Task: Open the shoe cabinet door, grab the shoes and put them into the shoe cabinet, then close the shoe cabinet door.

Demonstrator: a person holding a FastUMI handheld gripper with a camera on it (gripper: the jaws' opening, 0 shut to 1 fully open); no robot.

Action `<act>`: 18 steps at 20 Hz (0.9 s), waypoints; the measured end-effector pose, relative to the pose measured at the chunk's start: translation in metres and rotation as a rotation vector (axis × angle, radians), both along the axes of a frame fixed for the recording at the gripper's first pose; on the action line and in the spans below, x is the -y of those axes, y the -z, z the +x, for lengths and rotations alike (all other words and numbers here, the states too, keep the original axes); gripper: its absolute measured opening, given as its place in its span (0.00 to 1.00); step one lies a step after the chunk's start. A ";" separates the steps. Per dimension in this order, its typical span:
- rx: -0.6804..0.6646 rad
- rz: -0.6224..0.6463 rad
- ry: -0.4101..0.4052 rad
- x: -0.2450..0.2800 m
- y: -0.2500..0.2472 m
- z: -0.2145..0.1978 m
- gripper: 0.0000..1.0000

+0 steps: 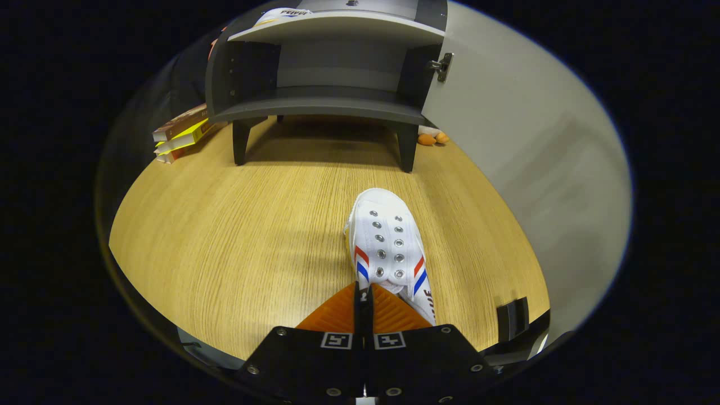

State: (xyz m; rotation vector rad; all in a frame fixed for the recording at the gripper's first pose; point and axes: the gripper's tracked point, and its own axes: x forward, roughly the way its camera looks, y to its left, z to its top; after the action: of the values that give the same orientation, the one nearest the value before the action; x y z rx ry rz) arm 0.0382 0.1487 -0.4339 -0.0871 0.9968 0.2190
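gripping the white shoe (382, 236), seemingly by its heel, jaws closed; books (181, 132) beside open cabinet (326, 104)

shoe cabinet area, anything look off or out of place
Nothing looks spilled or damaged. The cabinet door hangs open, one shoe already lies on the upper shelf, and the gripper is shut on the heel edge of the white shoe. The books beside the cabinet sit in a loose, fanned stack.

Wooden table (225, 236), white shoe (385, 242), cabinet (326, 73), books (183, 132)
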 end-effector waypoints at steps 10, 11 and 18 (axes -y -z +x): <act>0.178 0.045 -0.015 0.006 -0.063 0.028 0.00; 0.190 0.045 -0.010 0.009 -0.070 0.029 0.00; 0.271 0.056 0.005 0.014 -0.107 0.041 0.00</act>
State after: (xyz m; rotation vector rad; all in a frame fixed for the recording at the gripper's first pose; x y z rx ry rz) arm 0.0792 0.1342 -0.3270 -0.0613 0.7206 0.2244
